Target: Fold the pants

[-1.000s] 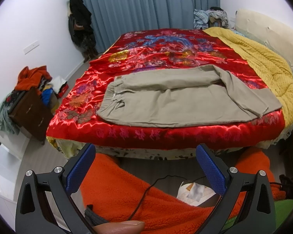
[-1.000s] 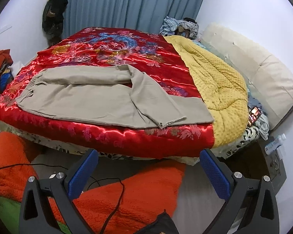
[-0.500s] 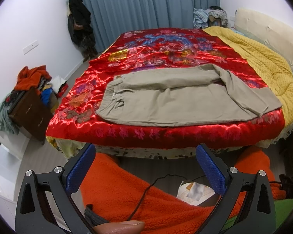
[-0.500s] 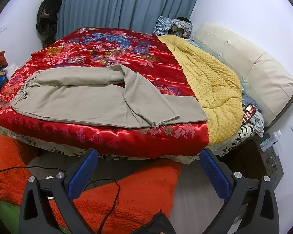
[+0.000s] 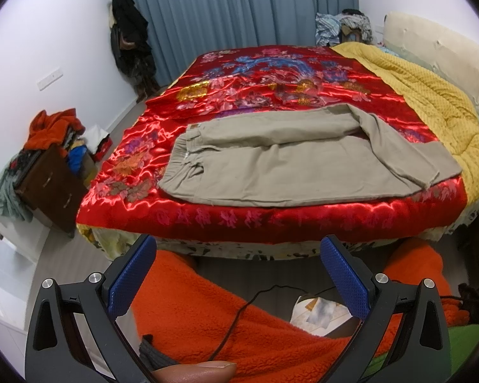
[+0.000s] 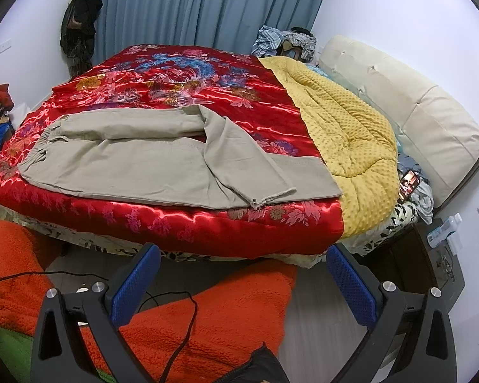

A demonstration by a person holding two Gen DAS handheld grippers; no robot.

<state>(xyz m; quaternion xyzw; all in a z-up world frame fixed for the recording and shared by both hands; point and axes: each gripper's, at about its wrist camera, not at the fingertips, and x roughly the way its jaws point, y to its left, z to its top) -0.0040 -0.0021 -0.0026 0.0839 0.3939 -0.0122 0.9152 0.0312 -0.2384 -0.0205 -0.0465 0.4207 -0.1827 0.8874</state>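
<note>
Beige pants (image 5: 287,162) lie flat across the near part of a red satin bedspread (image 5: 271,79), waistband to the left, legs to the right. One leg is folded diagonally over the other, its hem near the bed's front edge; they also show in the right wrist view (image 6: 150,162). My left gripper (image 5: 238,274) is open and empty, held off the bed's front edge. My right gripper (image 6: 242,284) is open and empty, also short of the bed, nearer the leg hems.
A yellow quilt (image 6: 345,127) covers the bed's right side beside a cream headboard (image 6: 408,111). A phone (image 6: 408,185) lies at the bed's right edge. Orange fleece (image 5: 223,312) and a black cable (image 6: 175,335) lie below the grippers. A brown cabinet (image 5: 48,188) heaped with clothes stands left.
Both grippers have shifted slightly; the right view has turned a little to the right. The pants have not moved and both grippers stay open.
</note>
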